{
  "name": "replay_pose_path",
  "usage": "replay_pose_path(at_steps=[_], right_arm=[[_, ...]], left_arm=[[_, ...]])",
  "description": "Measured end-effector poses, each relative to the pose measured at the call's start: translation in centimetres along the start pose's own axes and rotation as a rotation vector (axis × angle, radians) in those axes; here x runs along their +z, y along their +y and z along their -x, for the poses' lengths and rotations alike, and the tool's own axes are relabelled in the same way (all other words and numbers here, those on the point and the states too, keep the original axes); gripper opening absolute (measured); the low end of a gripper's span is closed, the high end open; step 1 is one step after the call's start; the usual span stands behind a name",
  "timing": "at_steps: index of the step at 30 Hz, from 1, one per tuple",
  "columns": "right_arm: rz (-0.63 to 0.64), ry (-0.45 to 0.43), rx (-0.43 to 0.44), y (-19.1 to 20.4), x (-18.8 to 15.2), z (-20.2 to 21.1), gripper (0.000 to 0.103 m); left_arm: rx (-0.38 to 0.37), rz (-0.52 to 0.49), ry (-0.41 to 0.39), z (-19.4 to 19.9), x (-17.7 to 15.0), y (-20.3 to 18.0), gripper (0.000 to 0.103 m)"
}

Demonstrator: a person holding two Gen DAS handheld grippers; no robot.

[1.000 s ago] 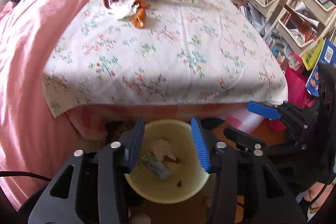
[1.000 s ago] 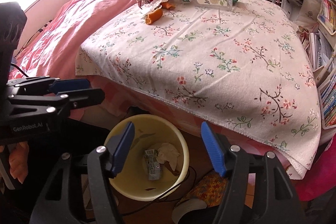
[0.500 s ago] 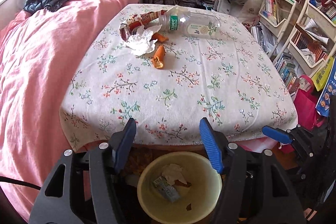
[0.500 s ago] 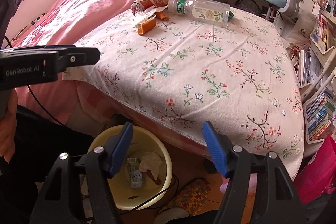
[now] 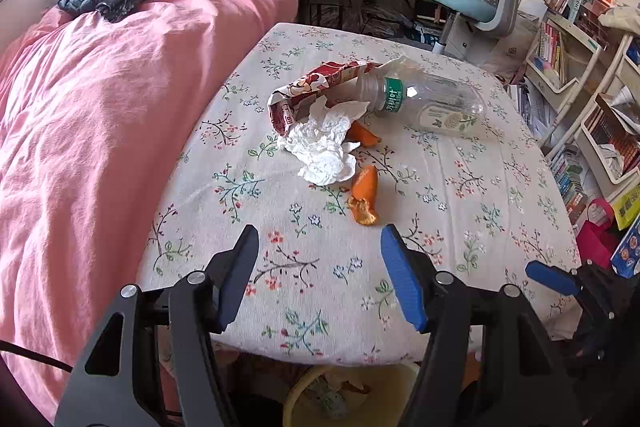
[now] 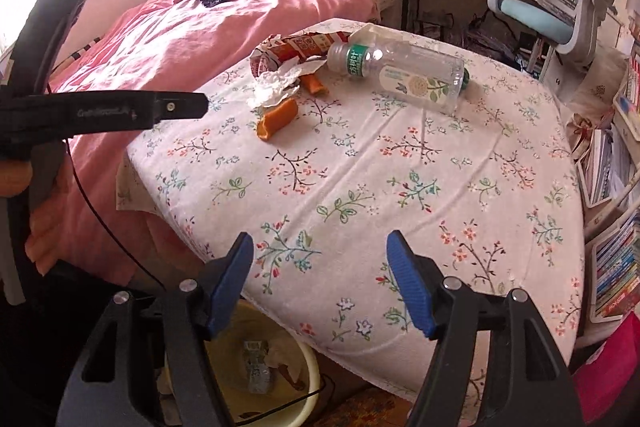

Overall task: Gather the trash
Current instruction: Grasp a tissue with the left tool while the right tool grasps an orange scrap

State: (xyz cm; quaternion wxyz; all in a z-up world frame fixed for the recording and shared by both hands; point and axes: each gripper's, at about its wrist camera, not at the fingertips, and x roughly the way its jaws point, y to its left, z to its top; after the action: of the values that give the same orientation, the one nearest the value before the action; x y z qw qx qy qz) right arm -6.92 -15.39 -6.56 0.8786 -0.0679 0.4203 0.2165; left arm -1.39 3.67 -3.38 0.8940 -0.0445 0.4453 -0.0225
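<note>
**Trash collection, part done: bin holds some items, five pieces left on the worktop**

Left wrist view. Left gripper [image 5: 318, 277]: jaws wide, nothing between them, poised above the near part of the worktop [image 5: 460, 227], which is covered in a floral cloth. Remaining trash, grouped toward the far side:
- crumpled tissue [image 5: 324, 143], white, touching the wrapper
- snack wrapper [image 5: 316, 87], red and white, torn open, lying behind the tissue
- plastic bottle [image 5: 432, 103], clear, on its side, neck against the wrapper
- orange peel [image 5: 364, 197], nearest the jaws, just beside the tissue
- second peel piece [image 5: 362, 135], partly under the tissue

Bin [image 5: 384, 379]: pale yellow, on the floor below the near worktop edge, mostly hidden; some scraps visible inside. Right gripper shows at the lower right edge. A pink bed cover [image 5: 100, 131] lies alongside to the left.

Right wrist view. Right gripper [image 6: 320, 277]: jaws wide and empty, over the near worktop corner. The same bottle, wrapper, tissue and peels sit at the far left end, well apart from these jaws. Bin rim and interior visible below the left jaw, holding a crushed small carton [image 6: 256, 367] and paper.

Progress, as judged: an early portion is binned; all five worktop items are uncollected. The peel nearest the left jaws looks the readiest pick.
</note>
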Motion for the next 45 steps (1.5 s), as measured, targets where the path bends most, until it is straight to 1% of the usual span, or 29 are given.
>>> replay_pose_path(at_steps=[3,7,11,13,14,15,16,17,18,22,26,29,32,38,40,41,43,44,45], right_arm=[[0.02,-0.009,0.002,0.6,0.6,-0.4,0.067],[0.004,-0.012,0.022,0.6,1.8,-1.5,0.067],[0.004,-0.006,0.033,1.0,3.0,-3.0,0.067],[0.005,-0.009,0.039,1.3,3.6,-3.6,0.067],[0.007,-0.01,0.04,1.4,3.8,-3.9,0.067],[0.009,-0.011,0.043,1.6,4.1,-4.2,0.067],[0.009,-0.011,0.045,1.8,4.4,-4.6,0.067],[0.01,-0.013,0.046,1.9,4.6,-4.8,0.067],[0.01,-0.014,0.048,2.0,4.8,-5.1,0.067],[0.005,-0.015,0.056,2.6,5.9,-6.3,0.067],[-0.021,-0.017,0.063,2.4,6.7,-7.2,0.067],[-0.049,-0.021,0.068,2.1,7.3,-7.9,0.067],[-0.077,-0.012,0.082,1.9,7.8,-8.7,0.06],[-0.077,0.007,0.096,2.3,8.4,-9.9,0.05],[-0.072,0.015,0.098,2.2,8.3,-9.9,0.041],[-0.069,0.02,0.099,2.1,8.2,-9.9,0.038],[-0.06,0.025,0.098,1.9,8.1,-9.7,0.026],[-0.056,0.029,0.099,1.9,8.0,-9.6,0.023],[-0.051,0.032,0.095,1.8,7.8,-9.5,0.022]], left_arm=[[-0.008,-0.001,0.016,-1.9,1.5,-0.3,0.061],[0.003,-0.013,0.015,-4.2,3.8,-0.8,0.061],[0.015,-0.01,0.056,-7.6,5.8,-0.6,0.061],[0.024,-0.027,0.084,-9.2,6.4,-0.6,0.061],[0.022,-0.037,0.099,-9.8,6.6,-0.6,0.055],[0.012,-0.045,0.126,-10.5,6.7,-0.4,0.027],[0.005,-0.043,0.154,-10.8,6.8,-0.3,0.022],[-0.017,-0.035,0.155,-10.6,7.0,0.0,0.021],[-0.035,-0.031,0.157,-10.3,7.2,0.2,0.018],[-0.074,-0.03,0.124,-8.8,8.4,0.6,0.018],[-0.088,-0.058,0.11,-8.2,9.1,0.3,0.018],[-0.104,-0.059,0.107,-7.9,9.6,0.4,0.018],[-0.118,-0.055,0.106,-7.7,9.8,0.7,0.018],[-0.089,-0.101,0.102,-7.7,9.8,0.1,0.018],[-0.087,-0.115,0.1,-7.7,9.7,-0.3,0.018],[-0.08,-0.127,0.097,-7.6,9.6,-0.5,0.018],[-0.066,-0.149,0.091,-7.5,9.4,-0.9,0.018],[-0.062,-0.155,0.091,-7.5,9.4,-1.0,0.018],[-0.06,-0.158,0.09,-7.5,9.3,-1.1,0.018]])
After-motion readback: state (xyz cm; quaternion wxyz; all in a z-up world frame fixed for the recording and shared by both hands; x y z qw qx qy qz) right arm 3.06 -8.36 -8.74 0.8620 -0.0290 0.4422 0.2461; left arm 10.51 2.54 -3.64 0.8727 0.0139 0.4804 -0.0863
